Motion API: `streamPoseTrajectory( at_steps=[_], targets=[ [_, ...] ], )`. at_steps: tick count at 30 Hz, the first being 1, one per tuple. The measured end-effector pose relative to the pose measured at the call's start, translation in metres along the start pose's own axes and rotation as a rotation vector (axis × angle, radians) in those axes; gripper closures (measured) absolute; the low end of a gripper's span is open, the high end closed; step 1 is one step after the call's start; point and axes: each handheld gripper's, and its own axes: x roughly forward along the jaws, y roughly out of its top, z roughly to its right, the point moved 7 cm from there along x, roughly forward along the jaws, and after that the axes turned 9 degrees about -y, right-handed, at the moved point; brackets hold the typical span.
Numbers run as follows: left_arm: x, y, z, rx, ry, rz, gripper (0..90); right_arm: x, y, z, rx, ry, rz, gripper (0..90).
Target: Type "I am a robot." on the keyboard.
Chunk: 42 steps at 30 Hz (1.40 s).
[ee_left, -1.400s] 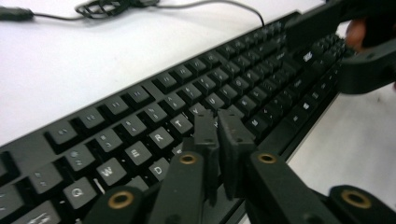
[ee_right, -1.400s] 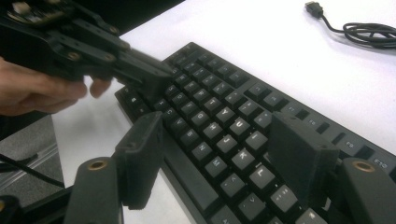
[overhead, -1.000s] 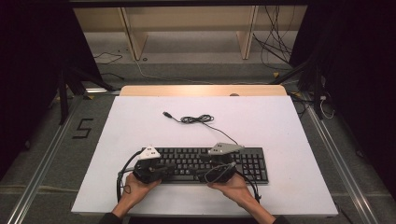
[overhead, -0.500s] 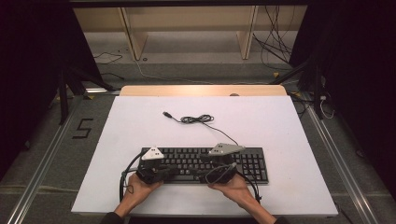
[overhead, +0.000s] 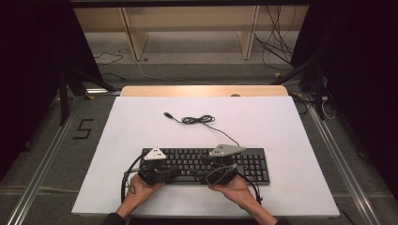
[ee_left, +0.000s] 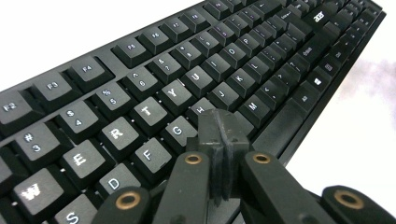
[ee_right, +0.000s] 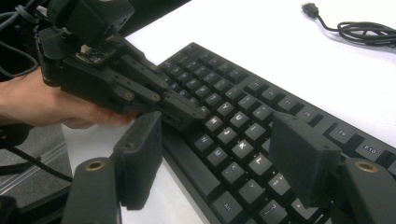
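One keyboard [overhead: 206,165] lies near your edge of the white table [overhead: 281,131] in the high view, with open room beyond it apart from one coiled cable [overhead: 199,120]. Your left gripper [overhead: 174,172] and right gripper [overhead: 211,176] both sit over its front row.

One pair of jaws in the left gripper view is pressed together, tips over the keys [ee_left: 177,129] by G and H.

Two pads in the right gripper view stand wide apart, holding nothing, above the keyboard's front edge.

The high view looked down from above the tabletop [overhead: 281,122]; both gripper views sat close over the shared keyboard [overhead: 253,161] [ee_left: 140,112] [ee_right: 233,126].
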Motion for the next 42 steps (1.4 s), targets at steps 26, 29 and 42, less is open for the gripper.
streamPoseTrajectory(
  at_steps=[26, 29, 42],
  targets=[
    [-0.04, 0.011, -0.012, -0.062, 0.035, 0.141, 71.6, 0.001, 0.001, 0.001, 0.004, 0.001, 0.007, 35.6],
    [-0.043, 0.011, -0.014, -0.077, 0.04, 0.148, 66.4, 0.001, 0.001, 0.0, 0.003, 0.002, 0.005, 35.7],
    [-0.055, 0.011, -0.022, -0.119, 0.058, 0.191, 45.3, 0.002, 0.001, 0.0, 0.001, 0.003, 0.003, 35.6]
  ],
)
